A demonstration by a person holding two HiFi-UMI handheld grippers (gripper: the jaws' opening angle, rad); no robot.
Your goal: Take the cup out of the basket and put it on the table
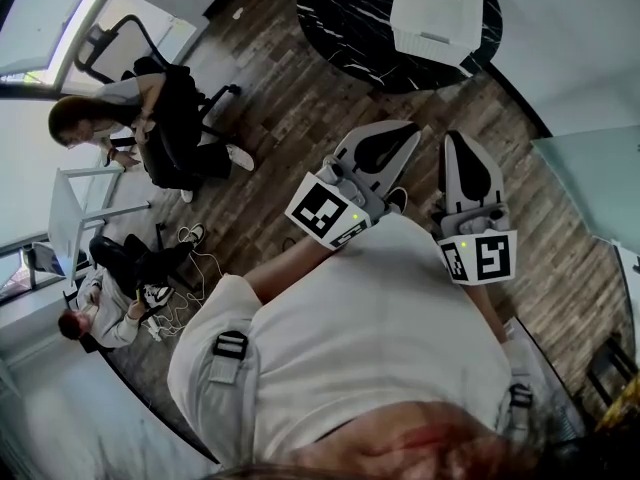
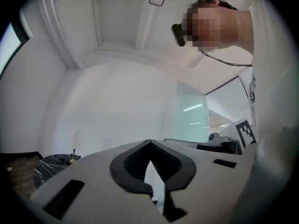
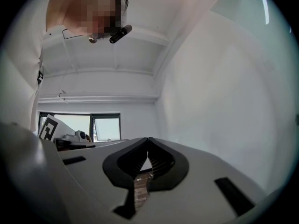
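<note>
Although the left gripper (image 2: pixel 150 148) and right gripper (image 3: pixel 148 143), both closed on nothing, sit well short of the black table (image 1: pixel 345 28), neither cup nor basket shows near it; reaching unsighted could topple the cup.

Wood-grain plank floor (image 1: pixel 290 93), glossy black tabletop (image 1: pixel 340 28) (white-veined, marble-look), matt cloth shirt (image 1: pixel 380 308).

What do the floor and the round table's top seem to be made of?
The floor looks like brown wood planks with a matte finish, going by the visible grain and seams; it could be laminate. The round table has a black top with white veins and a slight gloss, so it is marble or an imitation of it.
</note>
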